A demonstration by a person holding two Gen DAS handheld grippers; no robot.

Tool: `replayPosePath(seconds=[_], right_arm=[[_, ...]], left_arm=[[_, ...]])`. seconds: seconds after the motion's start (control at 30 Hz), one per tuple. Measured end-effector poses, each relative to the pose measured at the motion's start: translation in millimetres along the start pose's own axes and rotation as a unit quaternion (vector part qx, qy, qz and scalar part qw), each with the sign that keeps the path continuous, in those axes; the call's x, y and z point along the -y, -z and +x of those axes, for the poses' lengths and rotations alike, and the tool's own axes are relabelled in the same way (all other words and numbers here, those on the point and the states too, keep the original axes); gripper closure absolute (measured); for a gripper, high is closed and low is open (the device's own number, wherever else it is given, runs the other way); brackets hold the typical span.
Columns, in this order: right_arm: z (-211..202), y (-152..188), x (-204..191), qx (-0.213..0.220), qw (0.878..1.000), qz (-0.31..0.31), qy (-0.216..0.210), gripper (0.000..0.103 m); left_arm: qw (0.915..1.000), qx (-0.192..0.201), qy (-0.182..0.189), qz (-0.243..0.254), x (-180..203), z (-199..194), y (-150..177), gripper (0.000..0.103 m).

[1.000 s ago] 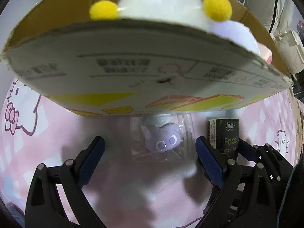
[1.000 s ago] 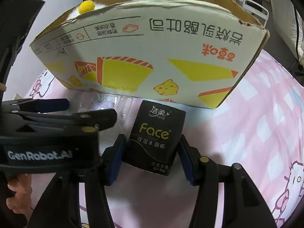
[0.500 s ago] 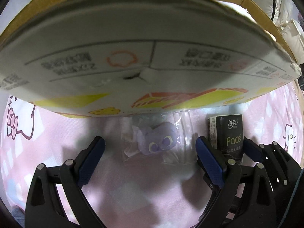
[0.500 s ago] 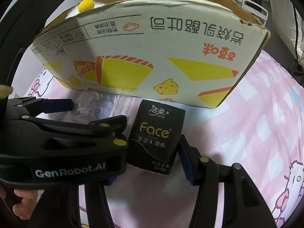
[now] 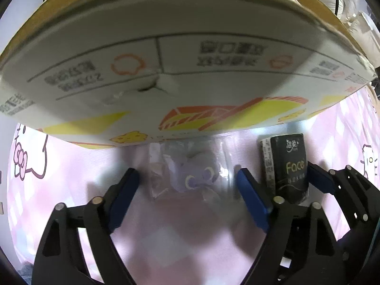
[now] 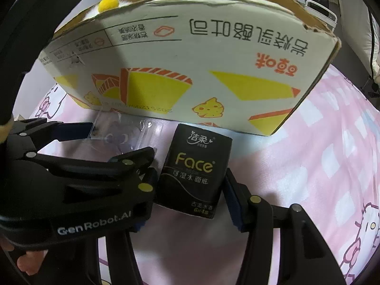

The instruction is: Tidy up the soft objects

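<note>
The left gripper (image 5: pixel 187 187) has its fingers (image 5: pixel 124 194) spread wide, one on each side of a small purple plush toy (image 5: pixel 194 173) sealed in a clear bag, without touching it. The right gripper (image 6: pixel 191 194) has its fingers (image 6: pixel 234 201) on either side of a black tissue pack (image 6: pixel 198 173); whether they press it cannot be told. Both things lie on a pink cartoon-print bed sheet (image 6: pixel 320 166). Just beyond the fingertips stands a cardboard box (image 6: pixel 190 71) with yellow and orange print, a yellow pompom (image 6: pixel 108 3) showing over its rim.
</note>
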State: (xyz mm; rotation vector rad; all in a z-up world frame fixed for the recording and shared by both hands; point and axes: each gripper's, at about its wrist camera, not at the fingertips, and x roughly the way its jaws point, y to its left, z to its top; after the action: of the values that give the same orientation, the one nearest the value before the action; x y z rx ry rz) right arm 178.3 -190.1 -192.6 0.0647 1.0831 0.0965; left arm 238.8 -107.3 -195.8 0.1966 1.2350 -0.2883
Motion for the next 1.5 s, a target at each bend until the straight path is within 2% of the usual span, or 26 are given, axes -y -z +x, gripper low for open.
replayPosePath(seconds=[0.03,0.1,0.17,0.33,0.5,0.67,0.83,1.0,1.07,1.1,1.27,1.5], right_arm=[[0,0,0,0.000,1.000,0.000,-0.001,0.045],[0,0,0,0.001,1.000,0.001,-0.002,0.045],[0,0,0,0.000,1.000,0.002,-0.005,0.045],[-2,0,3,0.000,1.000,0.004,-0.009,0.045],[-8,2,11,0.001,1.000,0.007,-0.012,0.046],[-11,2,15,-0.001,1.000,0.011,-0.008,0.046],[-14,3,20,-0.003,1.000,0.012,-0.005,0.046],[-18,4,27,0.001,1.000,0.013,-0.001,0.047],[-19,3,24,0.005,1.000,0.013,0.002,0.047],[-22,2,25,0.009,1.000,0.014,0.001,0.047],[-37,0,30,0.029,0.999,0.017,0.004,0.047],[-61,-3,36,0.065,0.997,0.028,0.004,0.047]], left_arm=[[1.0000,0.002,0.001,-0.002,0,-1,0,0.026],[1.0000,0.003,-0.001,-0.006,2,-5,-1,0.036],[0.9999,0.006,0.003,-0.009,0,-7,2,0.039],[0.9998,0.009,0.009,-0.015,-3,-10,7,0.042],[0.9991,0.010,0.026,-0.033,-14,-17,18,0.053],[0.9984,0.010,0.039,-0.039,-18,-15,23,0.056],[0.9987,0.019,0.037,-0.031,-28,-20,33,0.058],[0.9985,0.041,0.032,-0.018,-26,-36,28,0.069],[0.9979,0.050,0.036,-0.018,-28,-43,29,0.075],[0.9976,0.055,0.039,-0.018,-28,-46,31,0.082],[0.9962,0.071,0.049,-0.014,-30,-59,40,0.087],[0.9943,0.102,0.033,0.004,-25,-89,53,0.092]])
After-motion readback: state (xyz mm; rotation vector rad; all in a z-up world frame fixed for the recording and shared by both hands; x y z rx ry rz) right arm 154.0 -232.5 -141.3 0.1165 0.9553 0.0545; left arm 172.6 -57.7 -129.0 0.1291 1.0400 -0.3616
